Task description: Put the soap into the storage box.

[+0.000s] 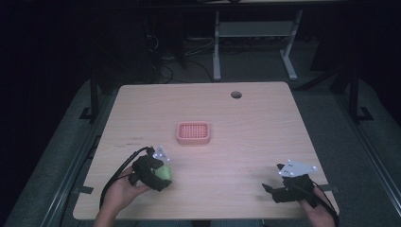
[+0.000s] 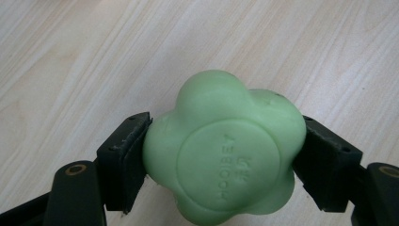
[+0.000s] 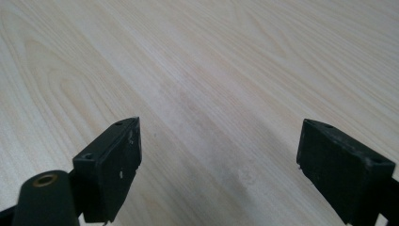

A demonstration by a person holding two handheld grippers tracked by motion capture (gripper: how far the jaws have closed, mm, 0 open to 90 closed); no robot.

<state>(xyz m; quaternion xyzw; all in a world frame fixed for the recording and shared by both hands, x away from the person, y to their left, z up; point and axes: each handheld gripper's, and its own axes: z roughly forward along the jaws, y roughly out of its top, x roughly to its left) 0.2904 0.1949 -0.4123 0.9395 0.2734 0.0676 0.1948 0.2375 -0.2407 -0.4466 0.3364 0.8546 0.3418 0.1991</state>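
I have the left tongs clamped on the green lobed soap, one jaw on each side, just above the desk. My right tongs stand apart over bare wood, well away from the pink basket.

The pale wooden table lies open between the two hands, bare wood right across. The one thing standing on it is a small pink slotted plastic tray at mid-table, with free passage on every side. A round cable hole sits near the far edge.
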